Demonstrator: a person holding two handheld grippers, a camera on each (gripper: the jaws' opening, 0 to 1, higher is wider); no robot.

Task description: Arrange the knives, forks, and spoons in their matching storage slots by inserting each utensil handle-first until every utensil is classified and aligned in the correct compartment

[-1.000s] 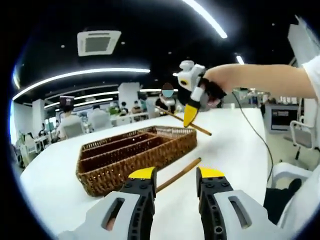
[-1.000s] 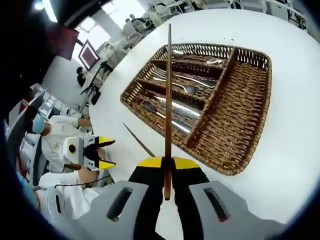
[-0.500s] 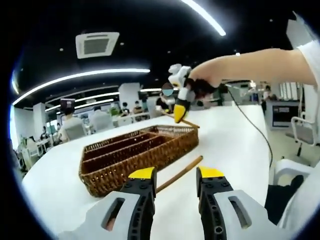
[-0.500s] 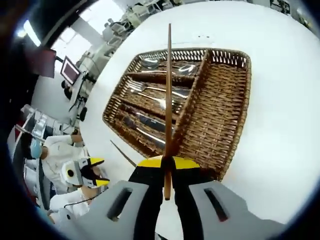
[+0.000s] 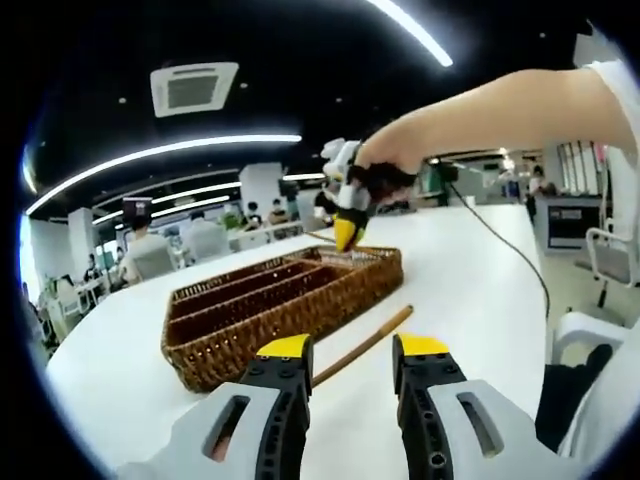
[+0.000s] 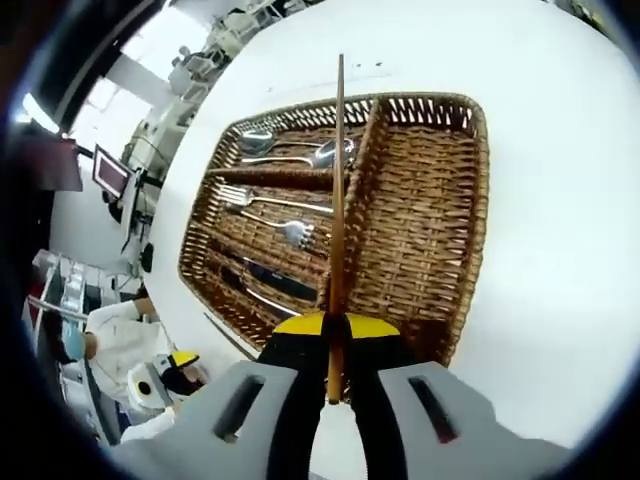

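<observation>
Right gripper view puts us above the basket point(image 6: 440, 215), a brown wicker tray on a white table point(image 6: 560, 150). Our right gripper point(image 6: 336, 326) has its yellow-tipped jaws closed on a wooden chopstick point(image 6: 338, 200), gripped near its lower end; the stick runs straight up the view, over the wall that divides the basket's one wide compartment from its narrow slots. The wide compartment, on the view's right, looks bare. In the narrow slots on the view's left we see spoons point(image 6: 290, 150) at the top, forks point(image 6: 265, 215) in the middle and knives point(image 6: 265, 290) lowest, each kind in a slot of its own. The left gripper point(image 6: 178, 372) shows small at the lower left, held out from a person in white.

Left gripper view looks low across the table point(image 5: 470, 290). Our left gripper point(image 5: 348, 347) stands open, nothing between its jaws. Just beyond them a second chopstick point(image 5: 362, 345) lies flat on the table, close beside the basket point(image 5: 285, 305); whether they touch we cannot tell. Over the basket's far end a hand point(image 5: 385, 170) holds the right gripper point(image 5: 347, 225), tips pointing down. People sit at desks in the background.
</observation>
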